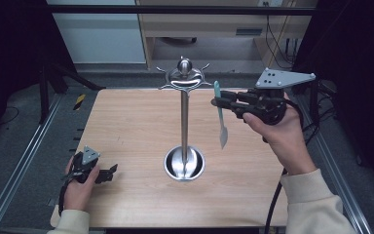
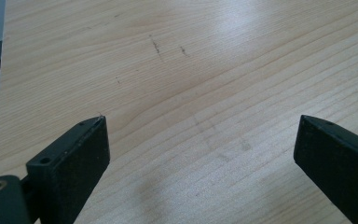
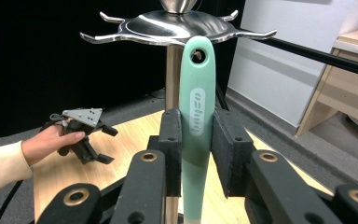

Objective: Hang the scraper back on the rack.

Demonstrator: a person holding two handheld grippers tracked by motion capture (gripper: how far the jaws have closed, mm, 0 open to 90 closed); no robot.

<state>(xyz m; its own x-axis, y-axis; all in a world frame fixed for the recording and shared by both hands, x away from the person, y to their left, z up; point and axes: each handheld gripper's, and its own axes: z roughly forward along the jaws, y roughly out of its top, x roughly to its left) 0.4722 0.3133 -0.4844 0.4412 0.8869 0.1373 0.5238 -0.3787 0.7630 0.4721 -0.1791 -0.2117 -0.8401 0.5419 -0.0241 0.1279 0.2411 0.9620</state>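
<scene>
1. Stand (image 1: 184, 122) of steel rises from the table (image 1: 126, 126) centre; I see its hooked crown (image 3: 177, 25) just behind the utensil's handle top.
2. My right gripper (image 1: 219, 102) is raised level, pointing left toward the stand, jaws clamped on the mint-green utensil (image 1: 220, 117).
3. It hangs upright, hanging hole (image 3: 198, 56) up, pale blade down; I can't make out the blade's shape.
4. My left gripper (image 1: 108, 173) rests low over the table's near-left edge, jaws wide apart, nothing between them.

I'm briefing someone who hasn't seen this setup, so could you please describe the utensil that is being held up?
Start at the steel hook stand in the middle of the wooden table. Just right of its top, the right hand-held gripper clamps a mint-green spatula, hanging blade-down. It is the only coloured utensil, with a hole in its handle.
</scene>
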